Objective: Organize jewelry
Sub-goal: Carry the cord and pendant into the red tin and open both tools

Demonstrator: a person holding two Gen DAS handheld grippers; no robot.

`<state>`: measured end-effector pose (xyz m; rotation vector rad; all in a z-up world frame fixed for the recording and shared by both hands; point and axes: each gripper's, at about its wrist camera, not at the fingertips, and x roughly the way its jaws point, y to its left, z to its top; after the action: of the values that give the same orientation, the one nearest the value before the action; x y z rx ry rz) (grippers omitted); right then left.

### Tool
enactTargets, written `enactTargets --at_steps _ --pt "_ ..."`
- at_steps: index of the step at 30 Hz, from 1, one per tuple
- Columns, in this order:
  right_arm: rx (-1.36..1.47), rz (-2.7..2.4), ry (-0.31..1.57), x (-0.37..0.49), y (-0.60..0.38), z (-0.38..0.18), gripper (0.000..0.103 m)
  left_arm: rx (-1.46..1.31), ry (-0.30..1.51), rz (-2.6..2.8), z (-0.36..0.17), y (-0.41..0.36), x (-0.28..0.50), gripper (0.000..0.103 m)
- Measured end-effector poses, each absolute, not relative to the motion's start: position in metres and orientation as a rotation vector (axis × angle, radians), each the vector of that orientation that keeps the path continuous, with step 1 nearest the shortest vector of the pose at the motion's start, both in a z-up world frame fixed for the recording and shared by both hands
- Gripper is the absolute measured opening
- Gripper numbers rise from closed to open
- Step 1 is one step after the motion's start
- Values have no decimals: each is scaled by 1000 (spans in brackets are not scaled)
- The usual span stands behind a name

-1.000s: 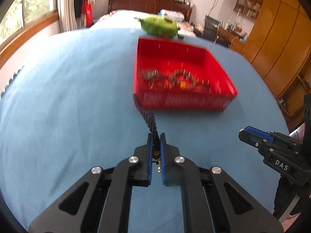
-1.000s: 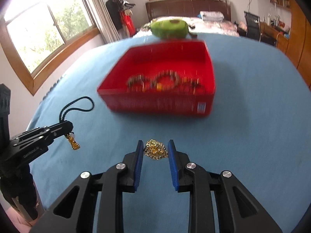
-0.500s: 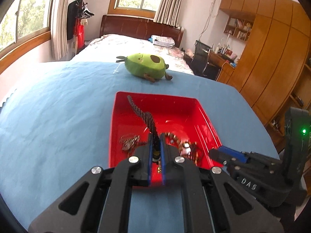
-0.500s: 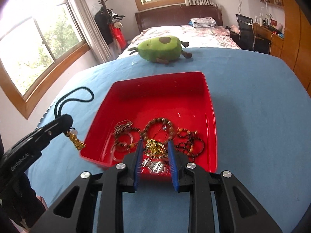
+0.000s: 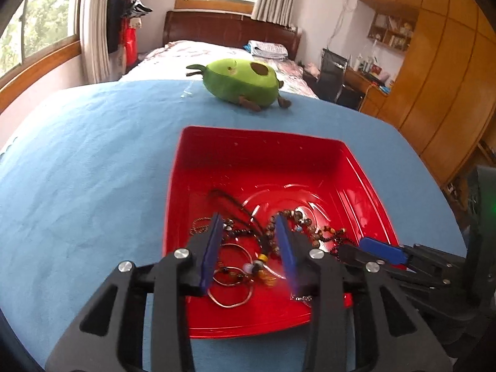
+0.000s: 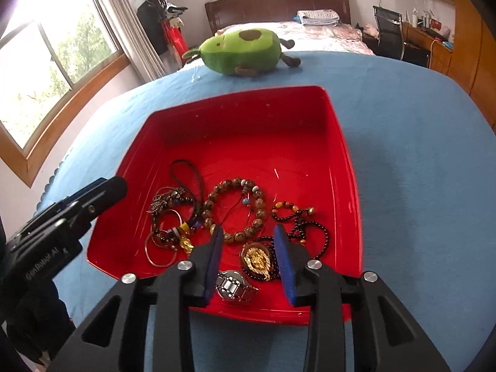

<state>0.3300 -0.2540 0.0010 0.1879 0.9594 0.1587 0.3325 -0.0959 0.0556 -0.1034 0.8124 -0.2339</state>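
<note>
Both grippers tilt down over the near edge of the red tray, side by side: the left gripper has its jaws opening with nothing pinched, the black cord necklace lying loose on the tray floor below by the thin metal bangles. The right gripper is opening too, clear of the gold pendant that rests in the tray between its blue pads, just past a steel watch. Farther in lie a brown bead bracelet and a dark beaded strand — beyond the tray, an avocado plush sits on the blue tablecloth.
</note>
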Motion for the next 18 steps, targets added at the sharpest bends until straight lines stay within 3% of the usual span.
enactTargets --at_steps 3,8,10,14,16,18 --pt "187 155 934 322 -256 11 38 -92 780 -211 65 -91 326 49" --pt "178 128 884 303 -263 28 52 -87 760 -189 75 -85 318 57" --pt "173 121 871 297 -265 33 57 -82 752 -181 79 -83 313 64" --pt "171 106 853 290 -268 40 76 -66 739 -155 85 -79 301 81" --pt "166 103 848 286 -268 42 79 -66 738 -147 88 -75 296 91" --pt "164 110 849 282 -267 43 90 -70 732 -136 90 -70 288 92"
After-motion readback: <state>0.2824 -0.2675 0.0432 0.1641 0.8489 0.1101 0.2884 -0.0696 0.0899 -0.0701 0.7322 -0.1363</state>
